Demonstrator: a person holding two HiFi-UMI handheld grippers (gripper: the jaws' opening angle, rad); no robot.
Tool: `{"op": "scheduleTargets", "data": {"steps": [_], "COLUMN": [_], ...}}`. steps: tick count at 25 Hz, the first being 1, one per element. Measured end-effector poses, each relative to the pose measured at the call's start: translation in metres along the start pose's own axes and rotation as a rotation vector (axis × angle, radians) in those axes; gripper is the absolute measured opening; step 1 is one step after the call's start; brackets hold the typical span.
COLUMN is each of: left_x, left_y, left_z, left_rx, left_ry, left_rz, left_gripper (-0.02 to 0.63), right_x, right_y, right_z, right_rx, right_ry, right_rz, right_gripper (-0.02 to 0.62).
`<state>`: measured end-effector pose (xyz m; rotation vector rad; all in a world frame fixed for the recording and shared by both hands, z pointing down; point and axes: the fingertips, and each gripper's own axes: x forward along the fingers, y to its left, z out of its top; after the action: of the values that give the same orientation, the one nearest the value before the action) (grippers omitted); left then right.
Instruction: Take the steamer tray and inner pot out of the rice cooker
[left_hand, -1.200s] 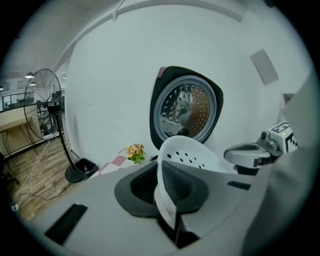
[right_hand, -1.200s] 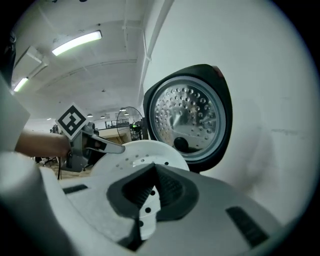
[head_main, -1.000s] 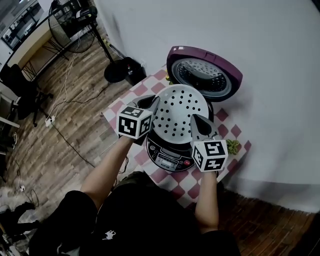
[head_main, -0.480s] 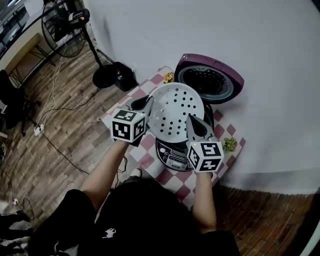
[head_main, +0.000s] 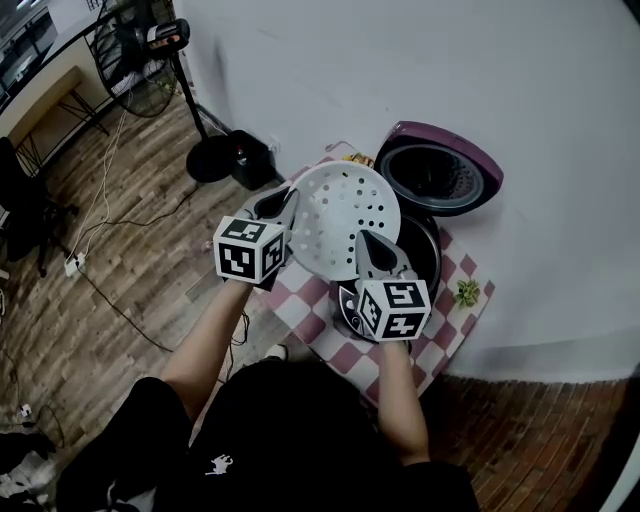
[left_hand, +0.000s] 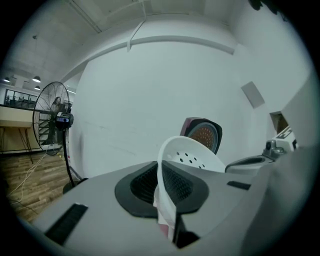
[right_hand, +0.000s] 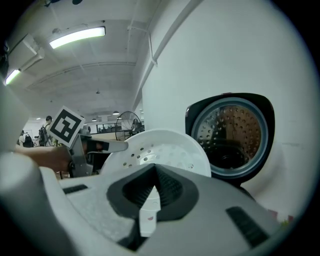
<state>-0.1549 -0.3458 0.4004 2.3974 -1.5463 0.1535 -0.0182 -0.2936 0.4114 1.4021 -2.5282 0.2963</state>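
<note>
Both grippers hold the white perforated steamer tray in the air, up and to the left of the rice cooker. My left gripper is shut on the tray's left rim, and my right gripper is shut on its near right rim. The tray's rim runs between the left gripper's pads, with the right gripper's jaw at its far side. The right gripper pinches a rim tab, and the tray rises beyond it. The cooker's dark opening lies uncovered behind the right gripper. Its purple lid stands open.
The cooker sits on a small table with a pink checked cloth against the white wall. A small green plant stands at the table's right edge. A floor fan with a round base stands to the left on the wood floor.
The tray has come up off the cooker and shifted left with both grippers still on it. The cooker's dark opening, covered before, now shows.
</note>
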Motion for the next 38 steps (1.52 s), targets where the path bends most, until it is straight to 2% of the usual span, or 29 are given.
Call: {"op": "scheduleTargets", "data": {"steps": [11, 20, 30, 38], "left_x": [-0.026, -0.036, -0.023, -0.003], "left_y": [0.076, 0.133, 0.169, 0.182], "left_z": [-0.013, -0.051, -0.114, -0.15], "left_rx": [-0.003, -0.032, -0.106, -0.144], "left_ry": [0.013, 0.079, 0.172, 0.215], "left_rz": [0.065, 0.111, 0.125, 0.122], "left_gripper": [0.025, 0.025, 0.025, 0.025], "right_x": [0.035, 0.075, 0.106, 0.121], "right_y": [0.055, 0.09, 0.109, 0.103], "right_z": [-0.001, -0.034, -0.077, -0.117], "right_rx": [0.025, 0.073, 0.137, 0.181], "right_ry": [0.007, 0.076, 0.193, 0.272], "right_rz": [0.001, 0.002, 0.003, -0.037], "right_gripper": [0.002, 0.002, 0.002, 0.002]}}
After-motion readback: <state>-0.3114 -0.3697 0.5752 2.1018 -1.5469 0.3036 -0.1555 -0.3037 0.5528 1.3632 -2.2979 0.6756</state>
